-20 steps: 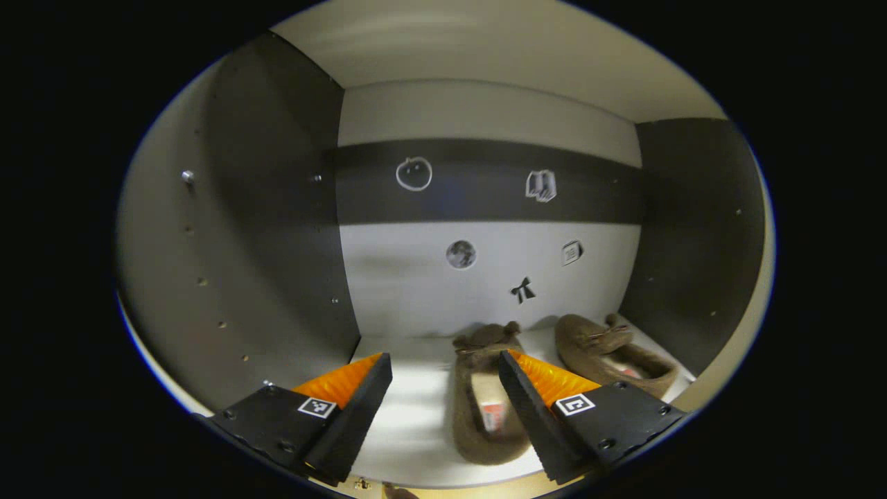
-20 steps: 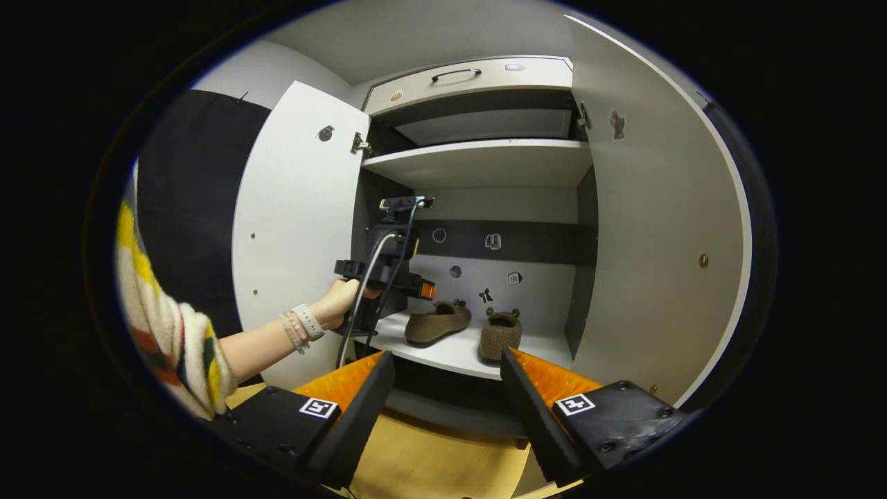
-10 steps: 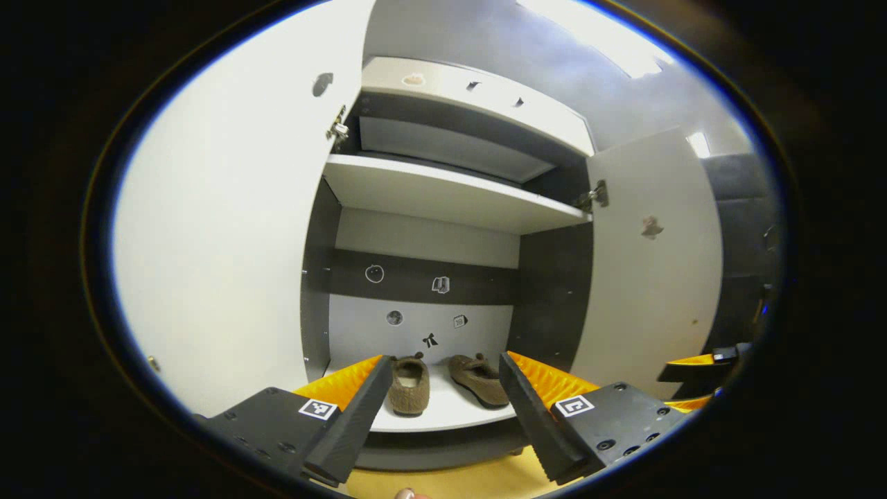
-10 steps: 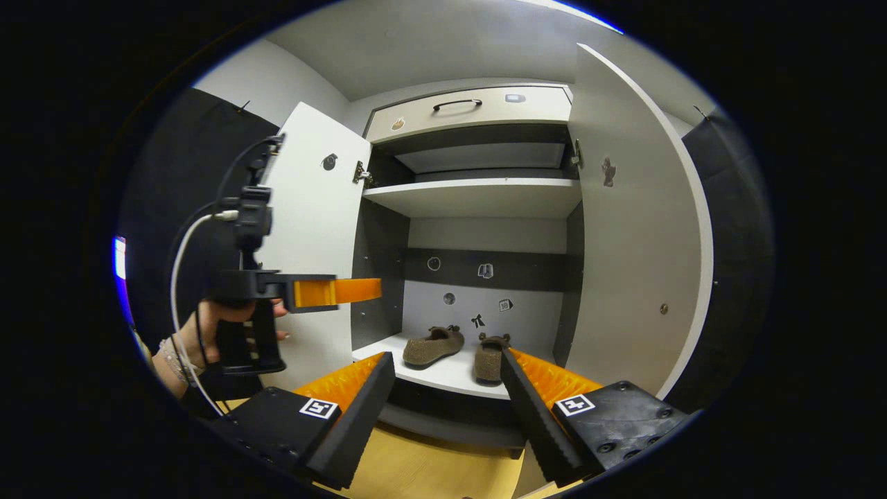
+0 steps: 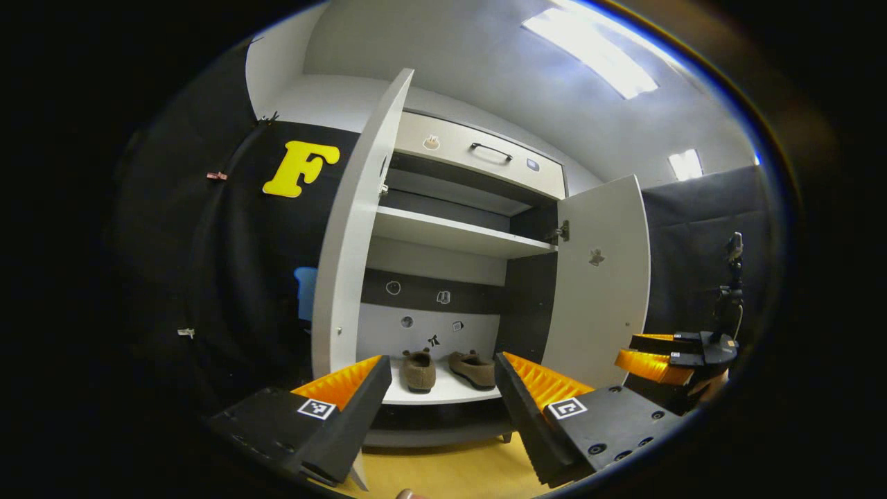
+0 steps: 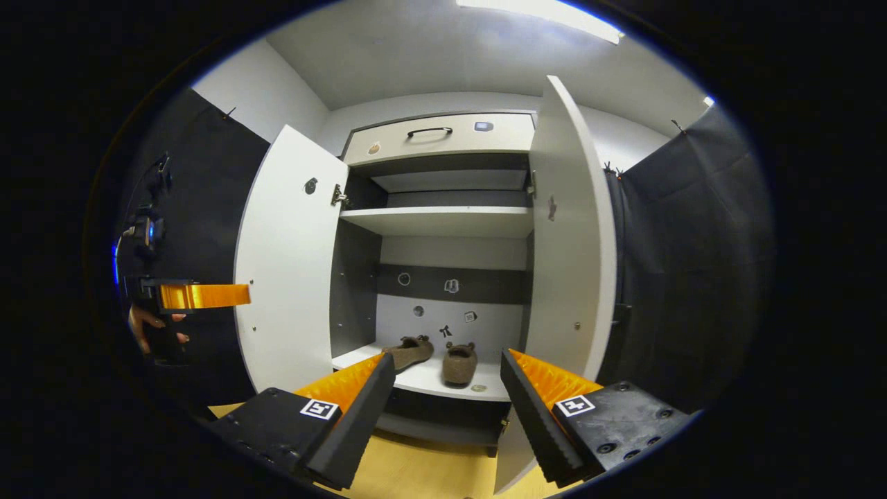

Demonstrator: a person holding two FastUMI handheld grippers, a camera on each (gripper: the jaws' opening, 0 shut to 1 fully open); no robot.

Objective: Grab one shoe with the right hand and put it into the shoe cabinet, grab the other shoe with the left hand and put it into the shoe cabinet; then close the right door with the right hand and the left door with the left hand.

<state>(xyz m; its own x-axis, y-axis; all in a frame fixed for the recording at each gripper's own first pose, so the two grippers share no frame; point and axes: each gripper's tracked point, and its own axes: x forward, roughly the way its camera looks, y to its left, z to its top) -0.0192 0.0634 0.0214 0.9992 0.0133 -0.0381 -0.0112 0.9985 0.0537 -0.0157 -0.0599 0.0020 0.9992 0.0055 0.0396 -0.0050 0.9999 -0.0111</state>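
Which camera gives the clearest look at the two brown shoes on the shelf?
The right gripper view: the shoes sit larger and unobstructed between its open fingers. The left gripper view shows the same pair, smaller and farther off.

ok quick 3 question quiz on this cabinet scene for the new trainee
1. True or false: both shoes sit on the bottom shelf of the cabinet.
2. How do the left door and the right door stand? A) both shut B) both open C) one shut
3. Fill in: the right gripper and the left gripper are both ____ and hold nothing.

Key: 1 true; 2 B; 3 open
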